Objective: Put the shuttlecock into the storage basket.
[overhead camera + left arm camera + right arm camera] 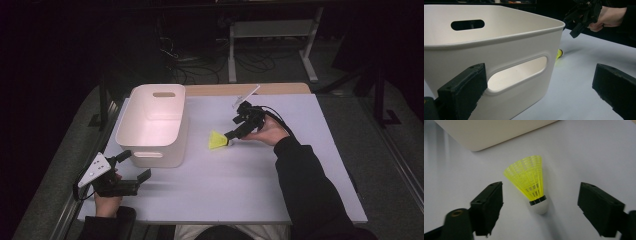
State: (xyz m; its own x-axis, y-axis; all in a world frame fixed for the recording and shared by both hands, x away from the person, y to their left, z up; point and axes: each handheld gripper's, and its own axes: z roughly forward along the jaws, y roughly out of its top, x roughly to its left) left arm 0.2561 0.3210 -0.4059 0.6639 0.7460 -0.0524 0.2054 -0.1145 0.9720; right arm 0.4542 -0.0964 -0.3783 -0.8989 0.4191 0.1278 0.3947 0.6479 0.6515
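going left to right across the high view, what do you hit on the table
left gripper → white bin → yellow shuttlecock → right gripper, jaws open by the shuttlecock's cork end

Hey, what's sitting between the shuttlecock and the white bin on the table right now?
Nothing: in the high view, bare table separates the yellow shuttlecock from the white bin. The right gripper view shows the same.

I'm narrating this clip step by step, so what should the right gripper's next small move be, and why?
Probably lower a little and close on the cork. The right gripper is open, its jaws either side of the yellow shuttlecock, which lies on the table untouched beside the white bin.
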